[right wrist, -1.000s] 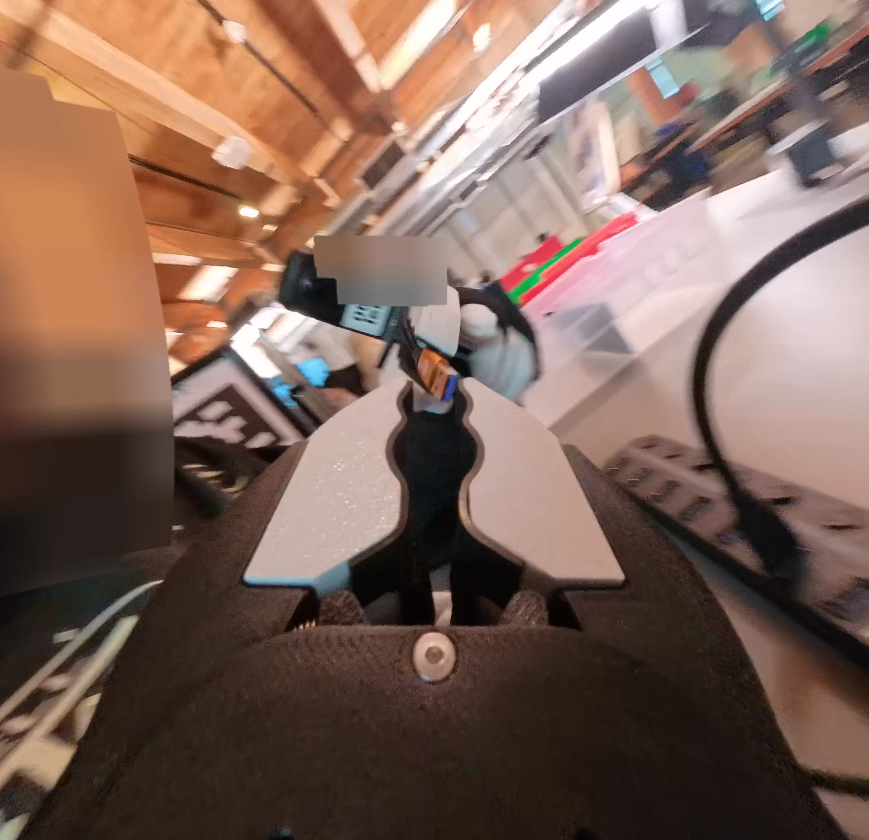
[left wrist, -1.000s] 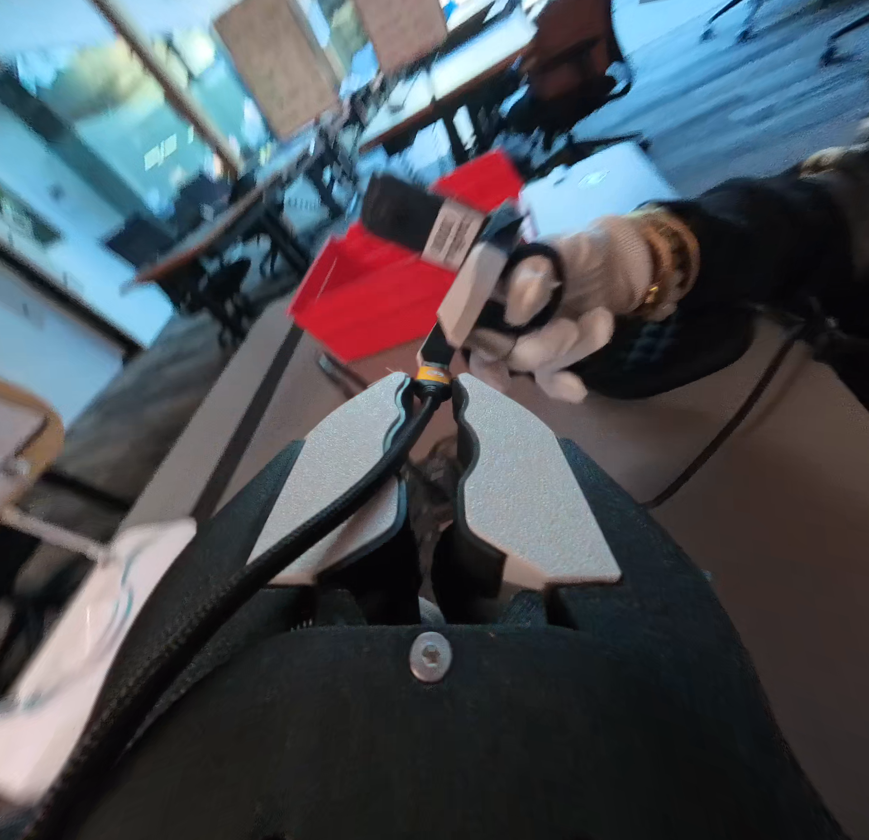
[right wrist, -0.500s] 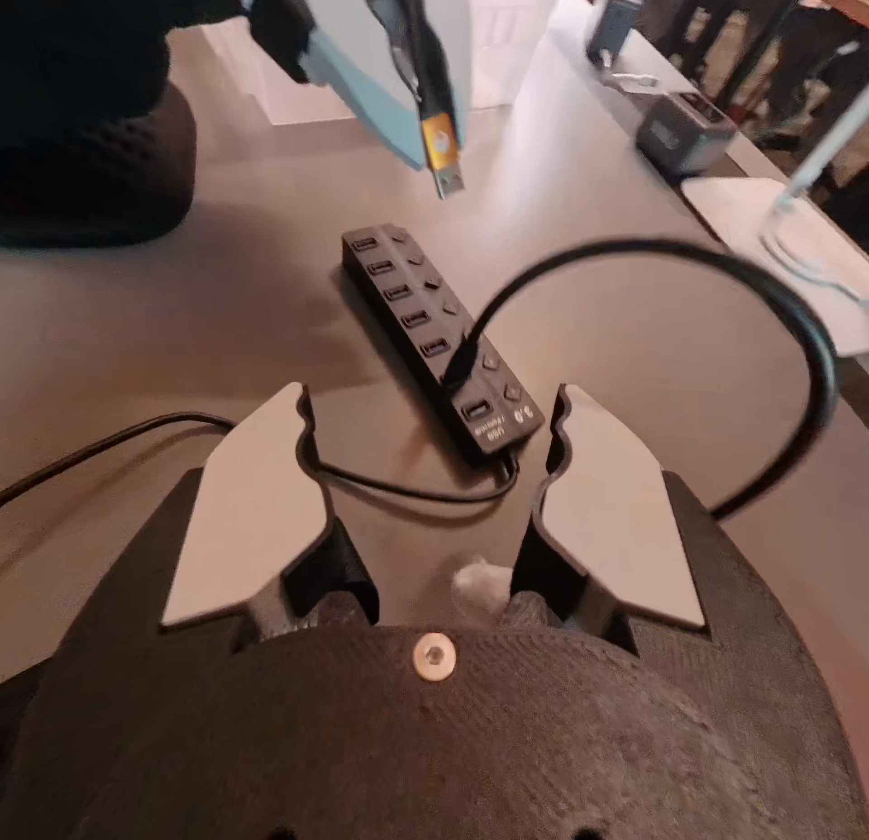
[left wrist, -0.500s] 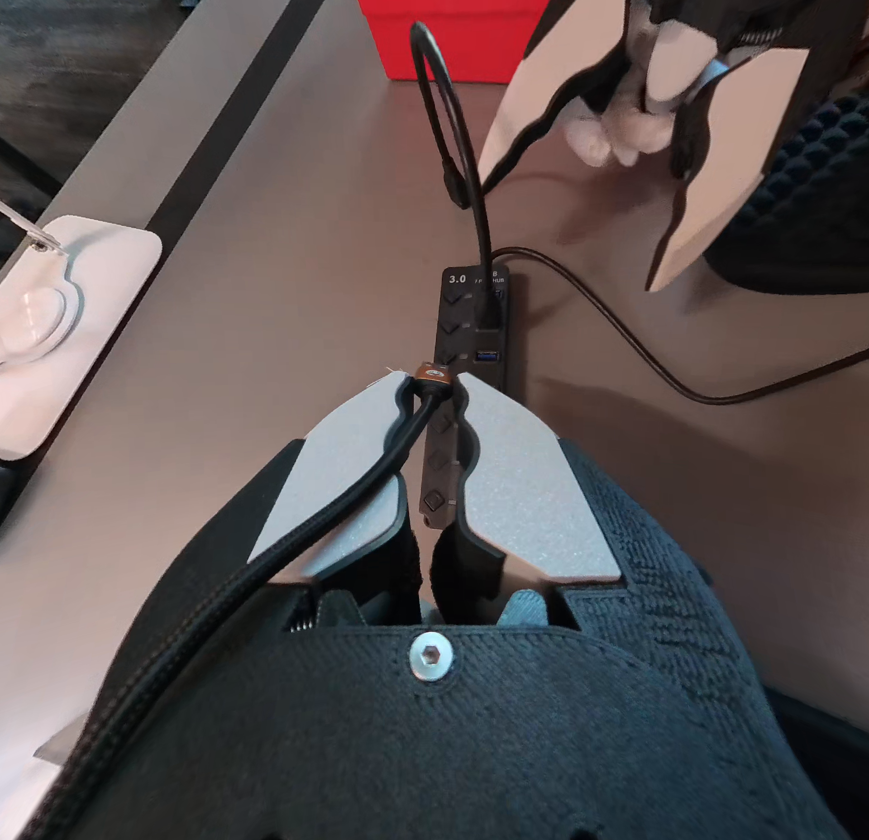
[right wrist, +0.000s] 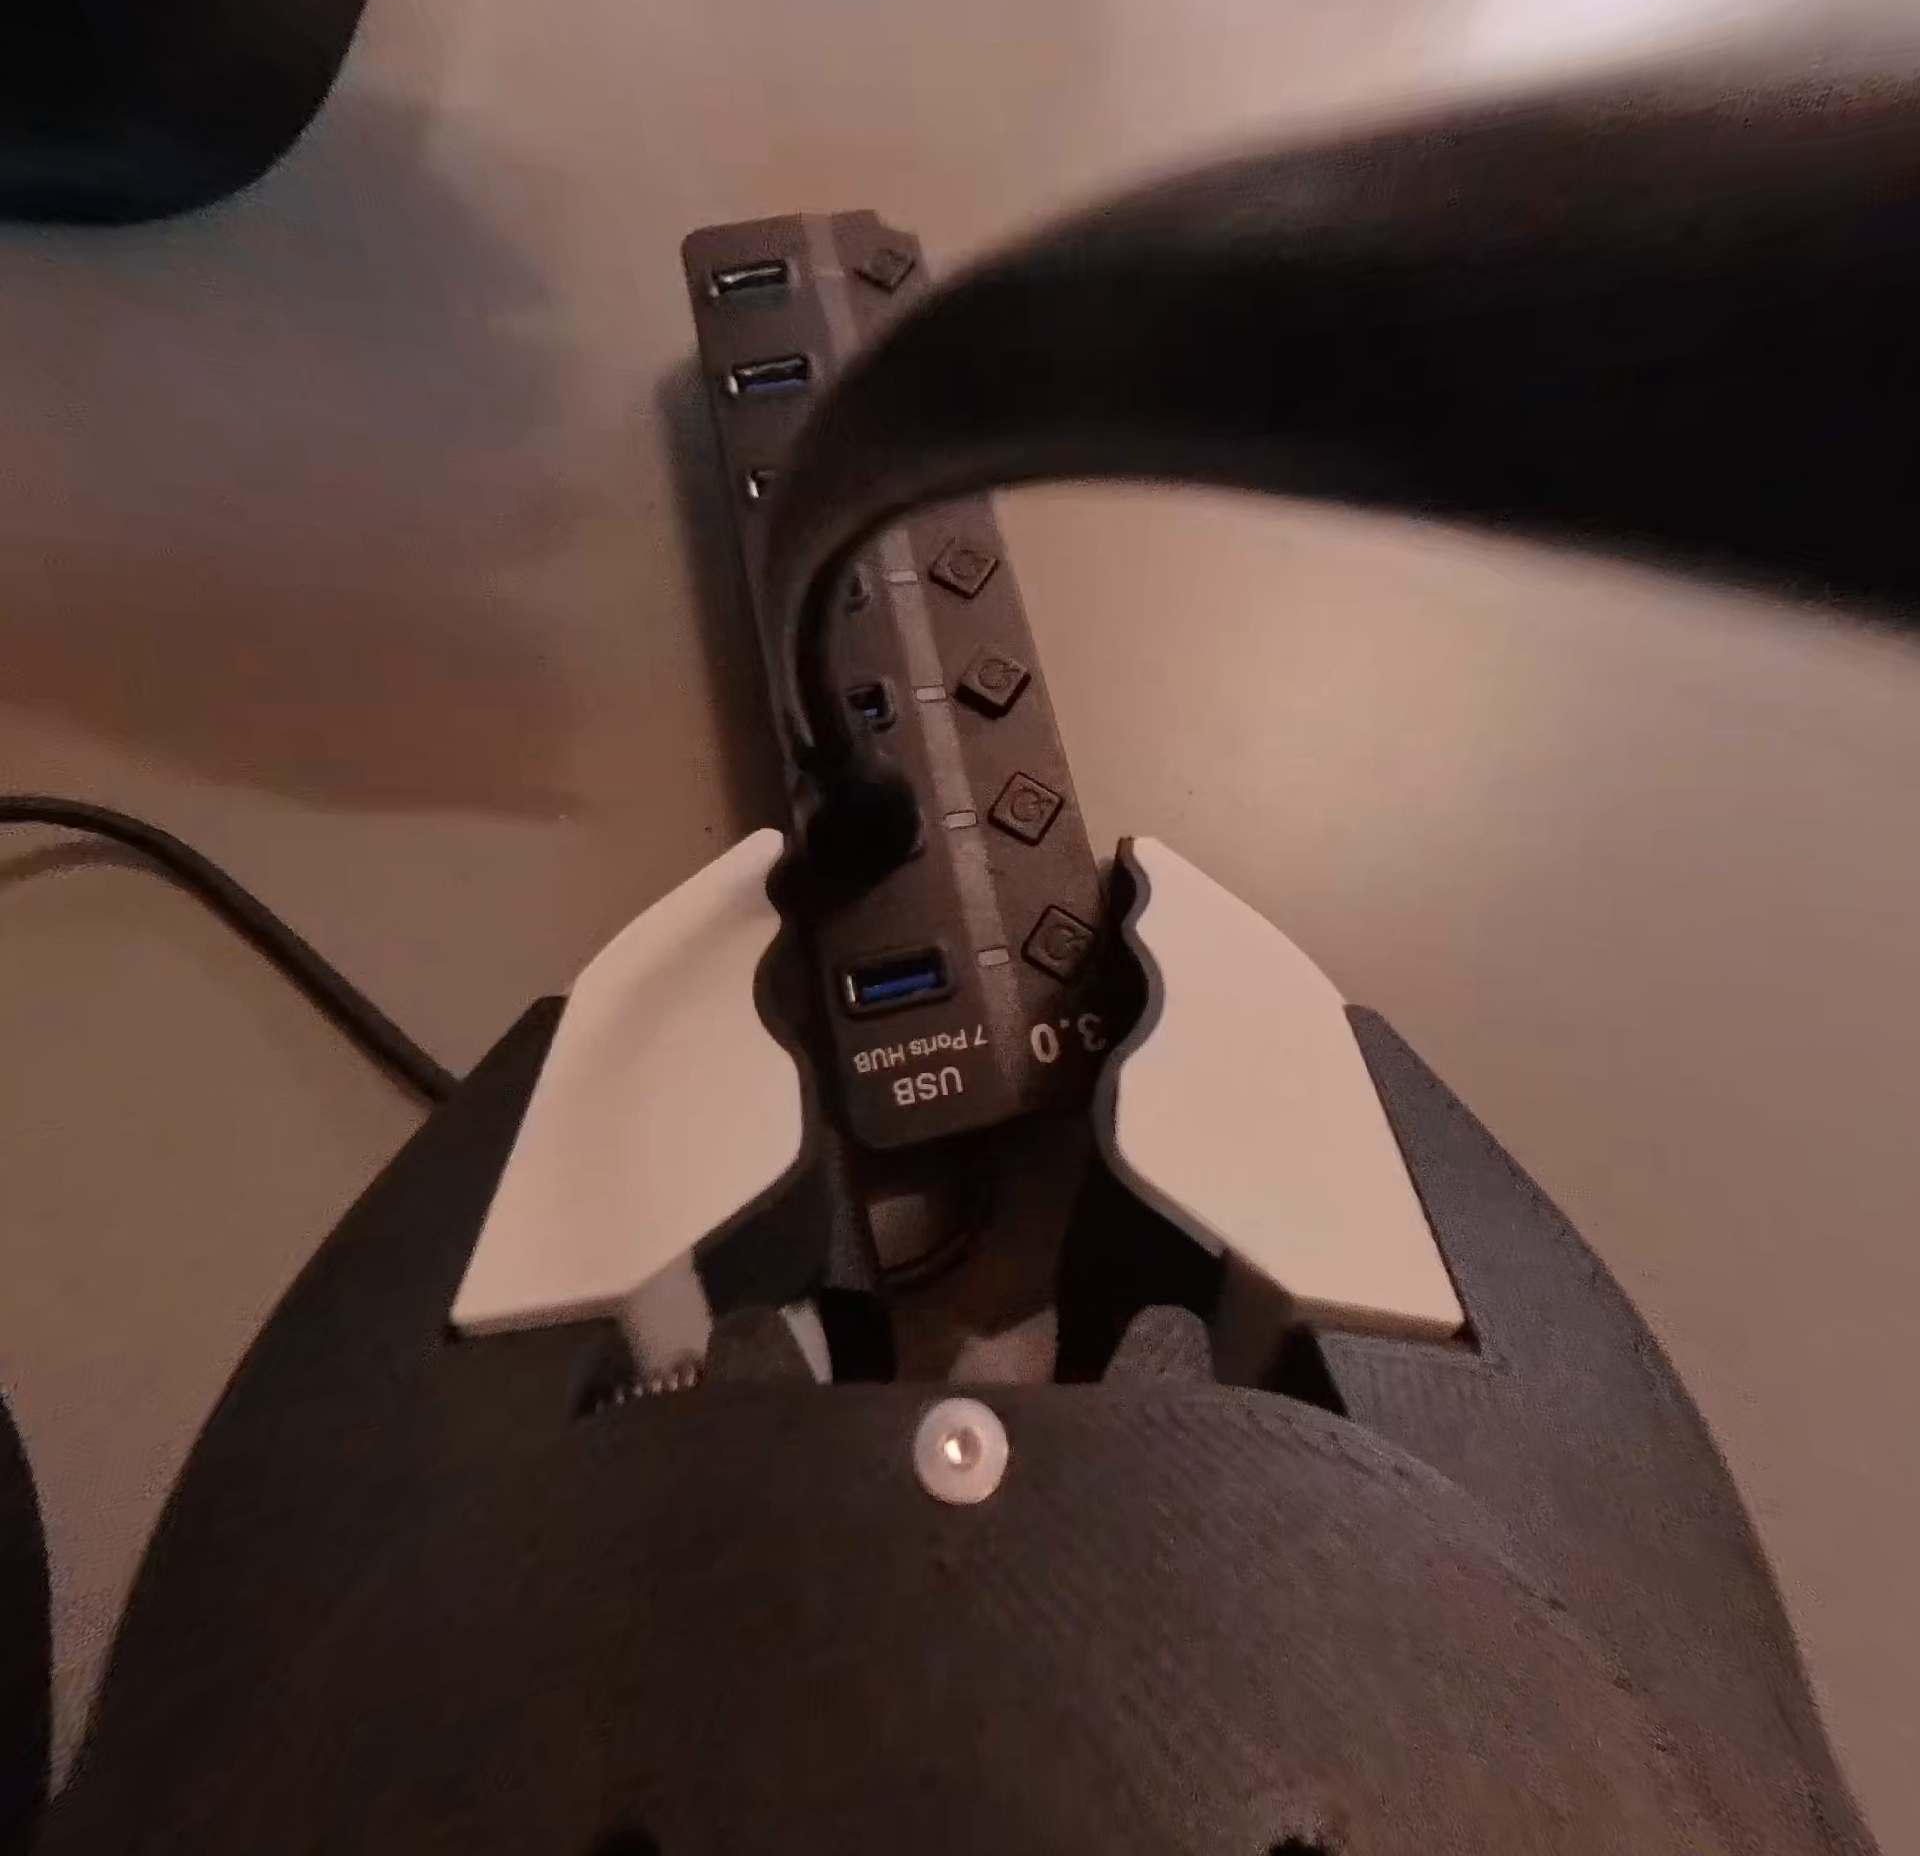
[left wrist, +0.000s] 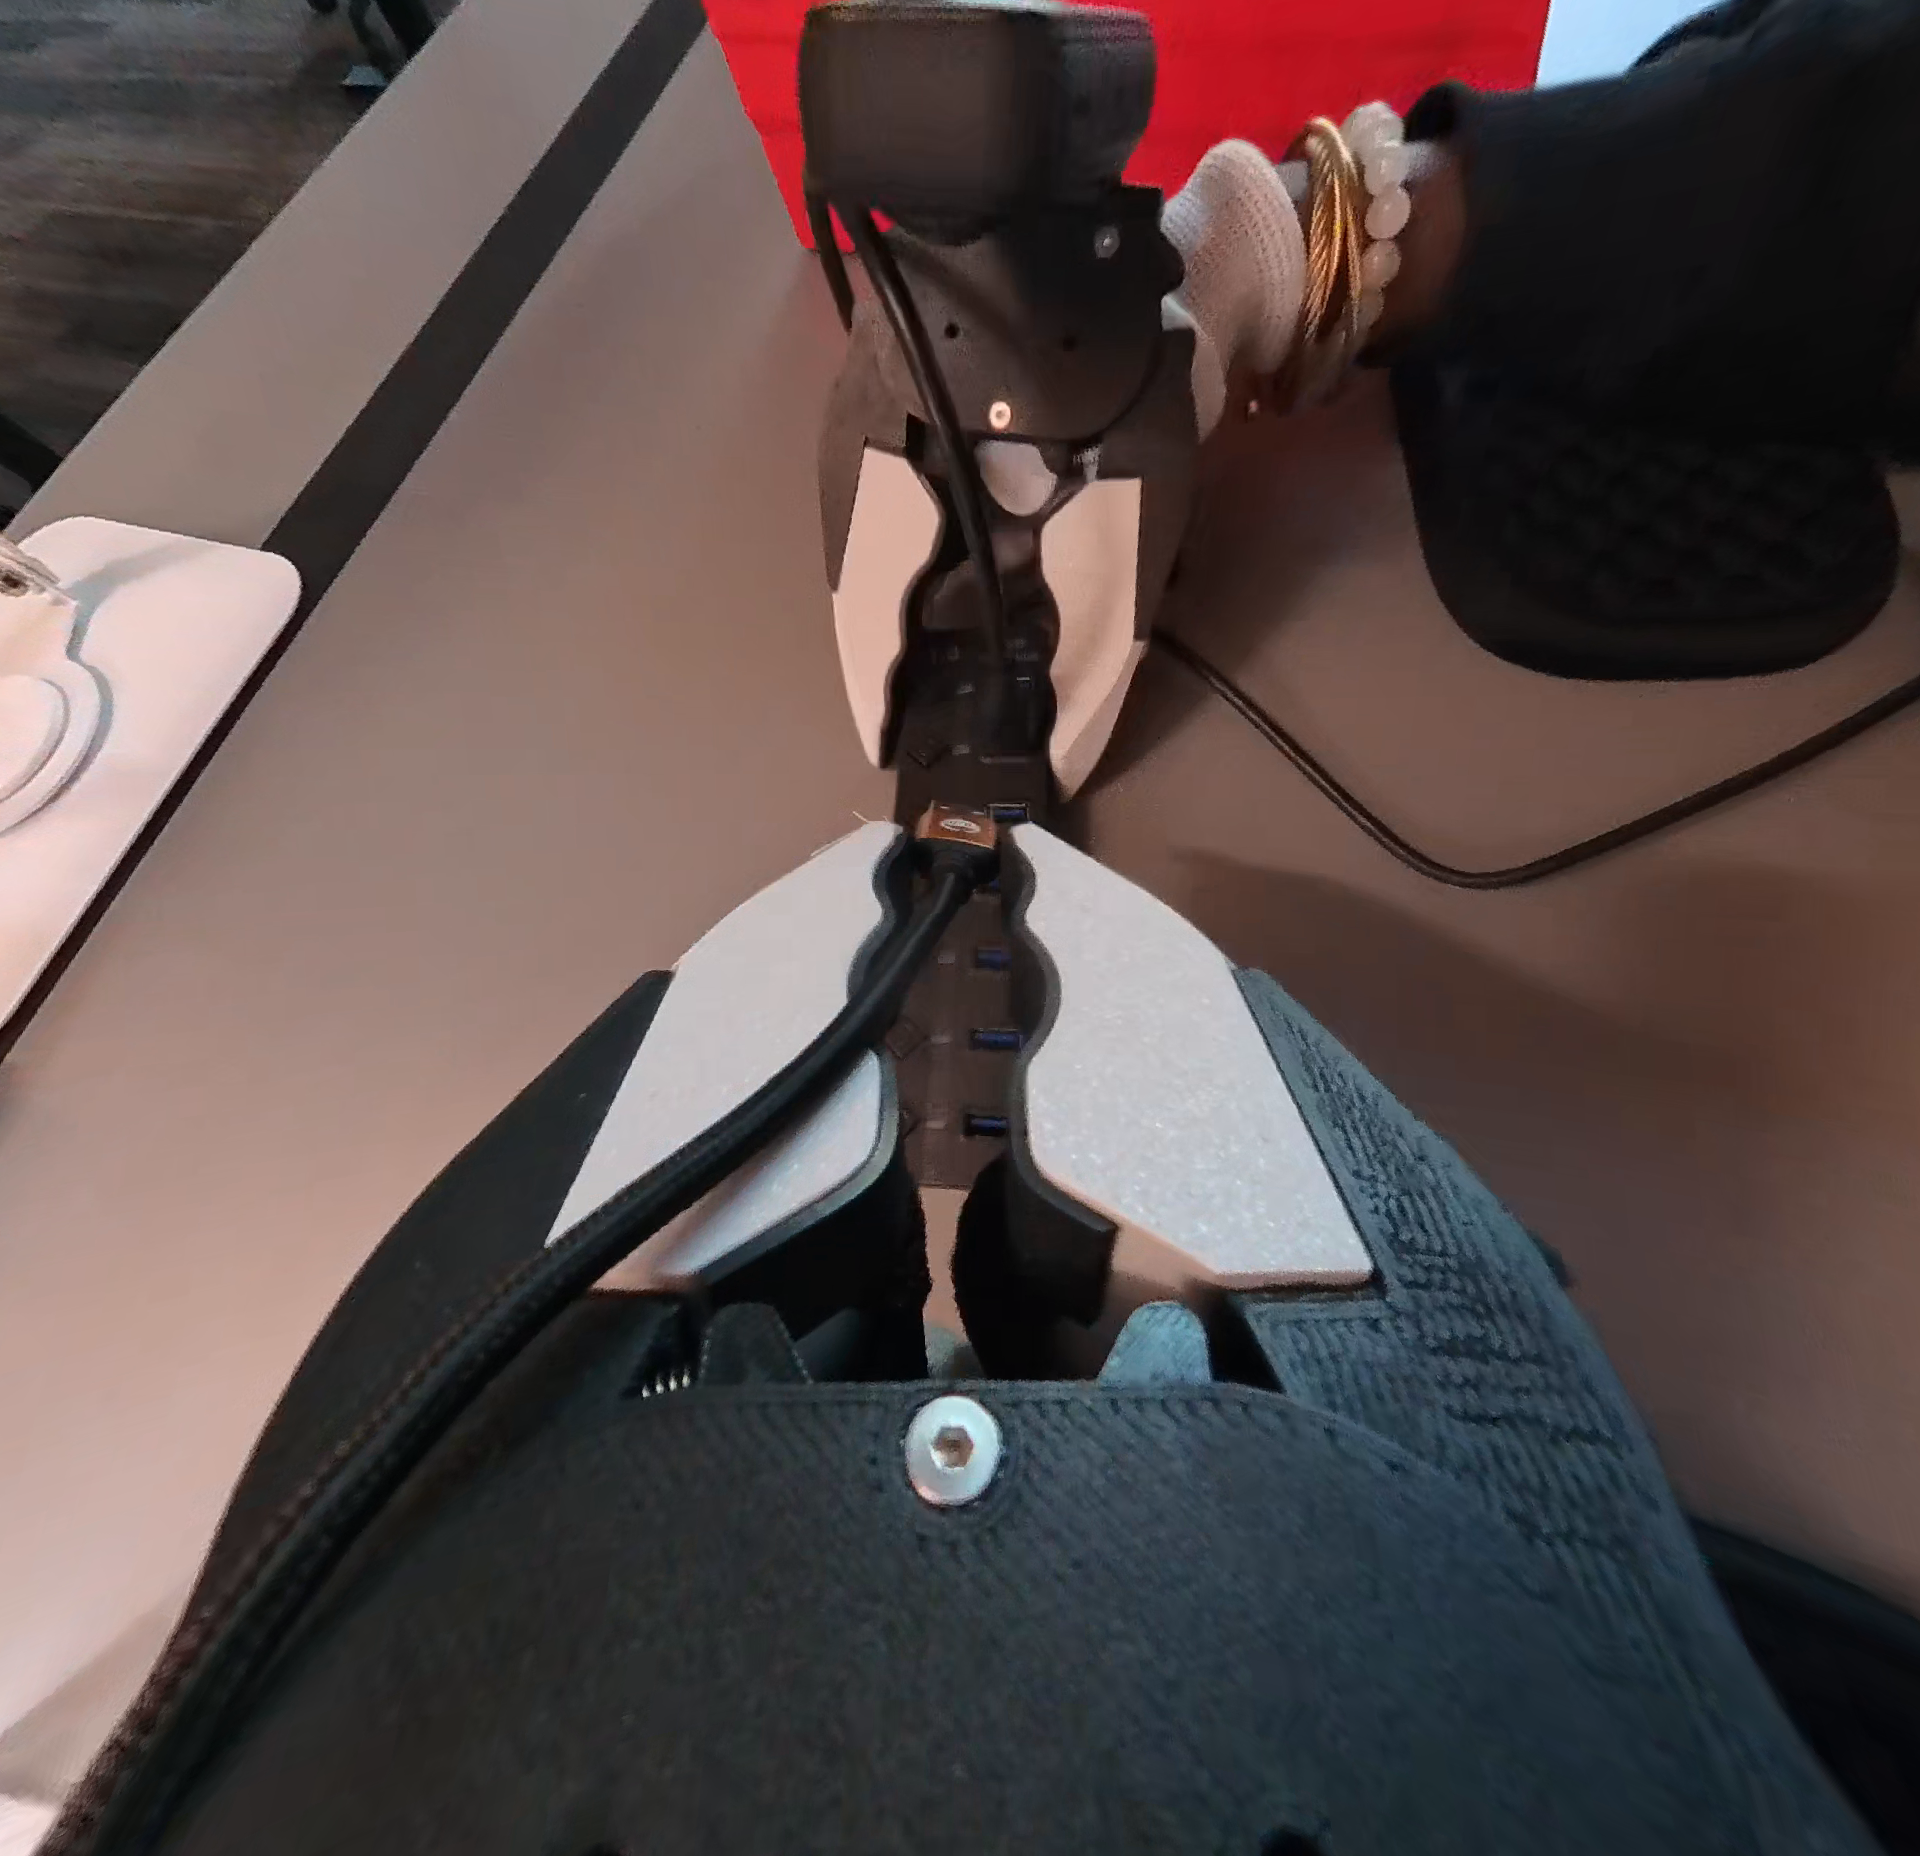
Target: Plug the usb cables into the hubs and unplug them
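Both grippers working over the long black plastic USB hub [right wrist: 940,726] on the tan table [left wrist: 520,663].
Left gripper [left wrist: 956,850] is pinching the black braided cable's orange-collared plug [left wrist: 958,830]; right gripper [right wrist: 951,861] is clamping the hub's end.

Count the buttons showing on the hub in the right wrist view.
5 buttons: one at the hub's far end, four in a row toward its near end. The cable may hide others.
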Demonstrator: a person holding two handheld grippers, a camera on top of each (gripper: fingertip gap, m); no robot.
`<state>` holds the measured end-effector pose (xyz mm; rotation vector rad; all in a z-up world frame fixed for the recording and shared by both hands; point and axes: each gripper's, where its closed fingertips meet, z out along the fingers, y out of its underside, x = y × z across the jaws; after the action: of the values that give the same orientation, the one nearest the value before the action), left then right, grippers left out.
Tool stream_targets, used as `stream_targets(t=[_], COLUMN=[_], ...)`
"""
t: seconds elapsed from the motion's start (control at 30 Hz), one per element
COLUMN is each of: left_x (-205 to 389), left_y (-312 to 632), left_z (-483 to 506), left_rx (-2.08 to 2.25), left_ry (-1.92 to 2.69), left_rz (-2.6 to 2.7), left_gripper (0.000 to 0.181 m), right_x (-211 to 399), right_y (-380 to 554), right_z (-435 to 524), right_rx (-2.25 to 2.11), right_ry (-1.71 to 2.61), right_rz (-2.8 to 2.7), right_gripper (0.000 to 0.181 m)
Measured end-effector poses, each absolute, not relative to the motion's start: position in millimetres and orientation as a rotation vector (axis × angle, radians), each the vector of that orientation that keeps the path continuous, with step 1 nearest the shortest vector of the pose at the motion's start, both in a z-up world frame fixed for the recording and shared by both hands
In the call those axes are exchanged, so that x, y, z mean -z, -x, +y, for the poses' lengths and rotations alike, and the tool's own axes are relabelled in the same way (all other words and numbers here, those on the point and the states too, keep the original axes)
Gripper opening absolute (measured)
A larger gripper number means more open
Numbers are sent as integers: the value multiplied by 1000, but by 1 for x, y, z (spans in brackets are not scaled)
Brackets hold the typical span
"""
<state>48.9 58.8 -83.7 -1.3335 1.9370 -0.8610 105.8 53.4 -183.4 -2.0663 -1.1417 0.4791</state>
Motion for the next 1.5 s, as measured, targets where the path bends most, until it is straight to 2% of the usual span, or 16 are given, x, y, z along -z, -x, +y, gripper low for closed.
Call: stream_targets(t=[0.1,0.33,0.73,1.23,1.3,1.33,1.5], left_x=[92,102,130,141,132,121,73], left_y=[-48,-49,-59,-68,-65,-65,-59], left_z=[55,39,37,36,40,42,32], left_rx=[799,763,613,720,842,905,1171], left_ry=[1325,1321,1281,1175,1214,1212,1079], left_rz=[1989,2085,2174,2175,2124,2073,1909], left_gripper=[15,16,15,16,41,48,43], right_x=[182,133,129,148,132,125,76], right_y=[-98,-107,-101,-108,-108,-113,-134], right_z=[45,33,31,31,37,41,51], right_rx=[-444,-6,-6,-41,-75,-32,150], right_ry=[2073,2139,2128,2170,2091,2058,1859], right_rz=[-1196,-1158,-1137,-1162,-1084,-1054,-877], right_gripper=[57,57,55,55,54,54,54])
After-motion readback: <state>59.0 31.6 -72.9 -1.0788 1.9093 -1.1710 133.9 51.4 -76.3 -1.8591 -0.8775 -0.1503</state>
